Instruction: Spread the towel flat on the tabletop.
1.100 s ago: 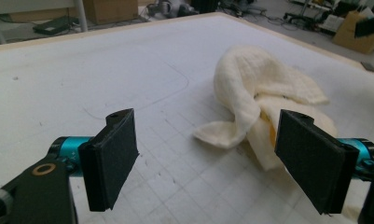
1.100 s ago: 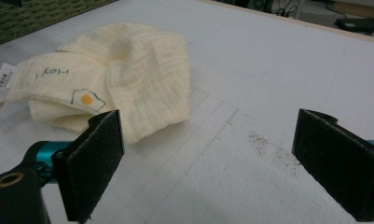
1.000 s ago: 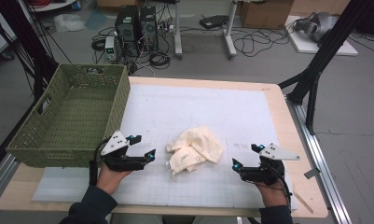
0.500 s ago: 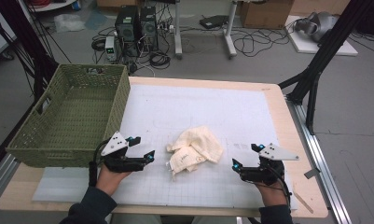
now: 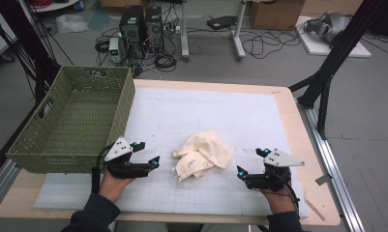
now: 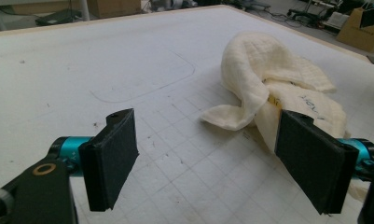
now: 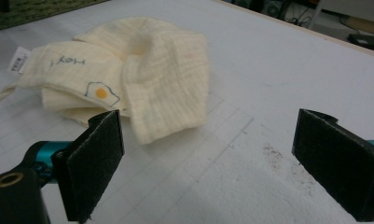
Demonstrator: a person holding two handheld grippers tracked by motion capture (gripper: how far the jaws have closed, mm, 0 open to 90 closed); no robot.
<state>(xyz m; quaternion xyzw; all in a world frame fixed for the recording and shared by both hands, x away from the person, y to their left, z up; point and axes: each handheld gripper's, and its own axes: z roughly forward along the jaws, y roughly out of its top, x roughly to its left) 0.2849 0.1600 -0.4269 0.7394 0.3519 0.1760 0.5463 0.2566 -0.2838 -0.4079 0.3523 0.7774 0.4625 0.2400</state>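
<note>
At the near edge of the counter [image 5: 278, 104], the left claw [image 5: 145, 153] rests low over the white mat [image 5: 191, 111] with its jaws spread wide and nothing between them; in the left gripper view its two black pads [image 6: 111, 156] stand far apart, and the right one sits just in front of the cream cloth [image 5: 201, 154], very near to it, though I cannot tell if it touches. The right claw [image 5: 252, 162] is on the other side, also near the front edge, its jaws wide open and empty too, and it points toward the cloth from a small distance. The cloth lies crumpled on the mat between the two claws, nearer to the left one. In the right gripper view the cloth [image 7: 128, 79] shows a small fried egg picture [image 7: 100, 93], some dark handwriting and a white label [image 7: 20, 58] at one end. One fold rises up like a hump in the left gripper view. Further left, the green woven basket [image 5: 32, 145] stands on the counter beside the mat, close behind the left claw, and it seems empty as far as the high view lets me see. A small dark smudge [image 7: 282, 165] marks the mat between the right claw's pads.
</note>
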